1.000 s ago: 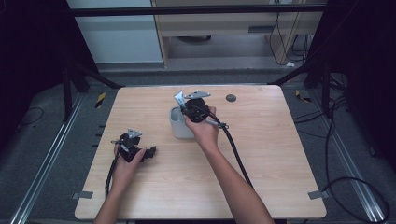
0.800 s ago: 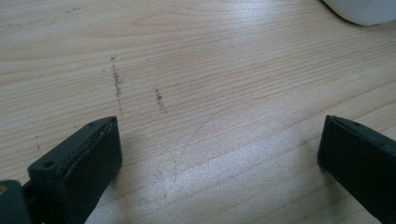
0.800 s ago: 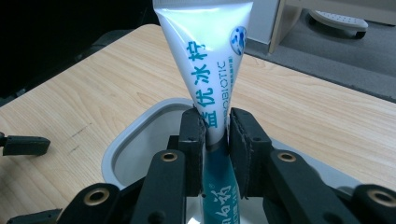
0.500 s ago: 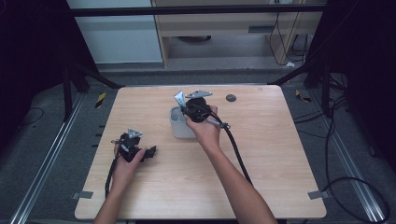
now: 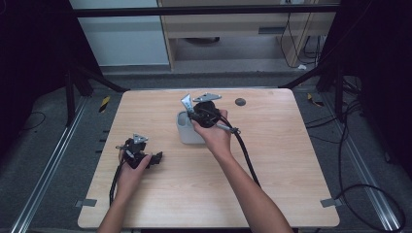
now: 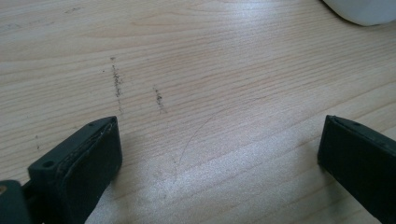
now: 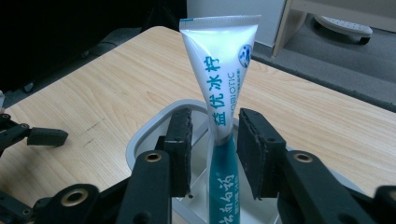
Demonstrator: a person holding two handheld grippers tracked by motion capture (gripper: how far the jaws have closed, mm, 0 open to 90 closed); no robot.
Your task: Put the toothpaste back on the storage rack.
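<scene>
One white-and-teal squeeze tube (image 7: 223, 112) stands upright in the grey plastic cup (image 7: 140, 144) mid-table: placement looks done. Your right gripper (image 7: 215, 154) has just been opening, its pads now either side of the tube, apparently clear of it. Left gripper (image 6: 219, 154): wide open, empty, low over the wooden table (image 5: 291, 145). Remaining: withdraw the right.

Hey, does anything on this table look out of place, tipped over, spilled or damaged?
Nothing spilled or broken. The toothpaste tube stands crimped end up in the grey cup, leaning slightly, between the right gripper pads, which have just been opening. The wooden table has only faint scuffs.
</scene>
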